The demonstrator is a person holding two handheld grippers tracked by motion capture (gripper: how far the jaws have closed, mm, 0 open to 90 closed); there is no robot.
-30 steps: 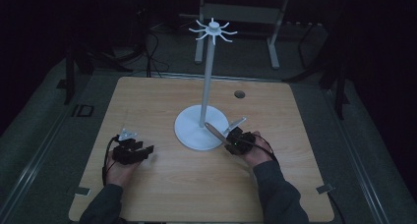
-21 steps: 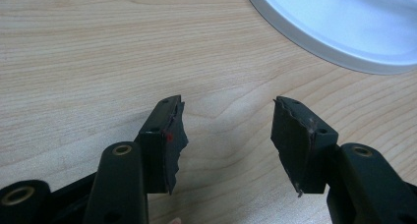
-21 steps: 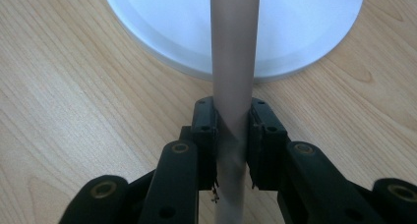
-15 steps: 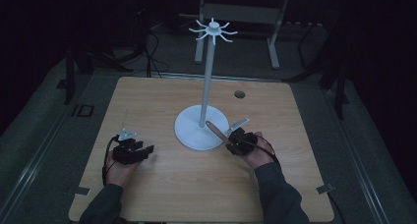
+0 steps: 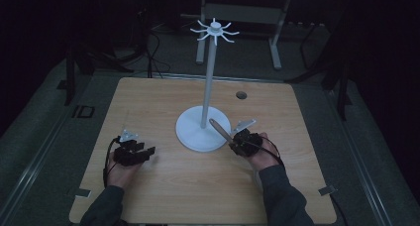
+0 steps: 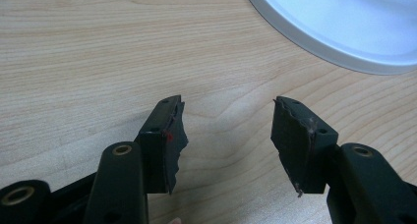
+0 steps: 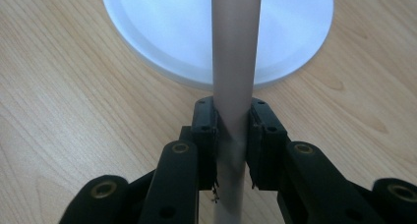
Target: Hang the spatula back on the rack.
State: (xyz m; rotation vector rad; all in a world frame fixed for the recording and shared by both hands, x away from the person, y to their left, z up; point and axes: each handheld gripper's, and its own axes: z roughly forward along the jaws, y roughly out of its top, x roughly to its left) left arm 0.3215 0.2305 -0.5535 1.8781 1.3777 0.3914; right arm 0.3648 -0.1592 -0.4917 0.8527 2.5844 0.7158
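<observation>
Right gripper (image 7: 231, 135) clamped on a slim beige-grey handle (image 7: 235, 62), pads pressed against both its sides. In the right gripper view, handle running straight up from between the jaws and crossing over the white round base (image 7: 162, 32) of the stand. In the high view, right gripper (image 5: 232, 142) seen just beside the base's (image 5: 190, 134) near-right edge, handle (image 5: 219, 130) slanting up and left from it over the base, tip lifted. Likely a utensil handle; far end too small and dim to identify. Right hand (image 5: 262, 154) resting low over the wooden table (image 5: 148, 97).

Left gripper (image 6: 223, 135) with jaws wide apart, bare wood grain between them. Rim of the base (image 6: 344, 37) visible at the upper right of the left gripper view, well apart from the jaws. In the high view, left gripper (image 5: 148, 151) low over the table's near-left part, held by the left hand (image 5: 124, 164).

Stand: white pole (image 5: 210, 82) upright from the base centre, ring of hooks (image 5: 214, 31) at the top.
</observation>
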